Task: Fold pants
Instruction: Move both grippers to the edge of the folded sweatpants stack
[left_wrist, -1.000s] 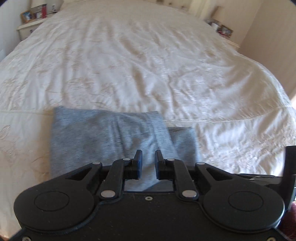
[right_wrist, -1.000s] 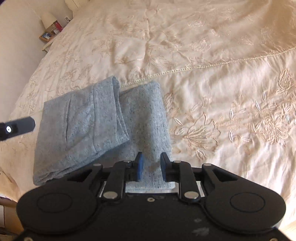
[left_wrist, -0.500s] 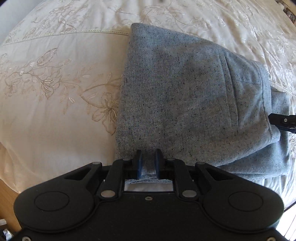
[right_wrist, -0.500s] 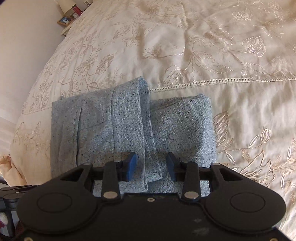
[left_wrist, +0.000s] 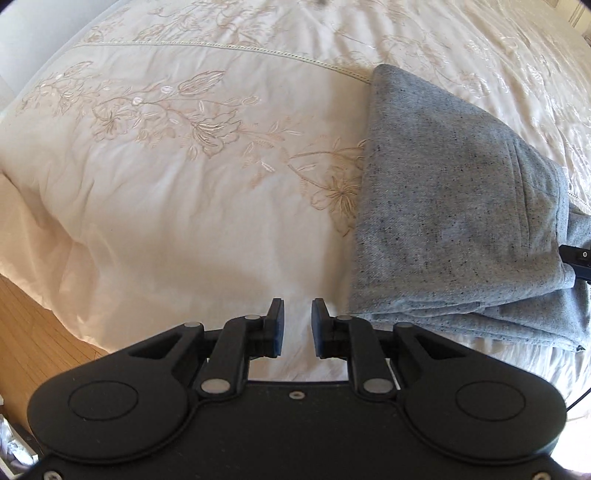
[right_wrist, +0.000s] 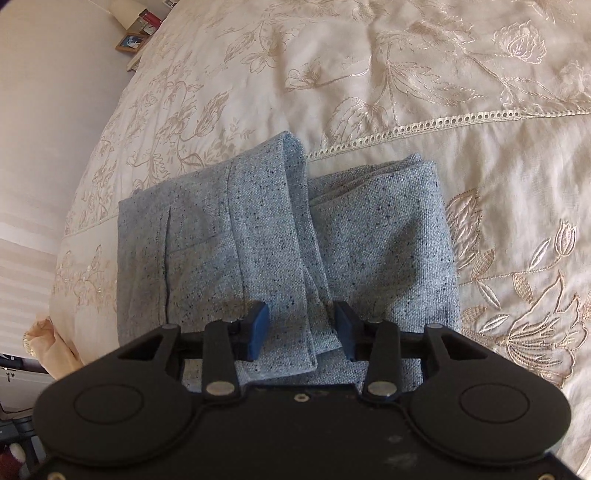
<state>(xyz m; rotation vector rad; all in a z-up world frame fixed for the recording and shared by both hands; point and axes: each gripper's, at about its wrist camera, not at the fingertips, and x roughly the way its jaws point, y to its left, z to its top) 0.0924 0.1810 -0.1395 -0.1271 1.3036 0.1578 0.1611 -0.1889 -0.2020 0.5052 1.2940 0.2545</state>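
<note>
While the grey speckled pants (right_wrist: 280, 251) lie folded in a thick bundle on the cream embroidered bedspread (left_wrist: 166, 177), near its front edge, neither claw has hold of them. The left gripper (left_wrist: 297, 325) stands just beside the left edge of the bundle, over bare bedspread; its blue pads (left_wrist: 277, 328) are a small gap apart and nothing is between them. The right gripper (right_wrist: 302, 328) is low over the near end of the bundle, with its jaws spread wide, one on each side of a folded flap of cloth; the pads do not press it. A strip of wooden floor (left_wrist: 33, 332) shows at the lower left of the left view, beyond the bed edge.
</note>
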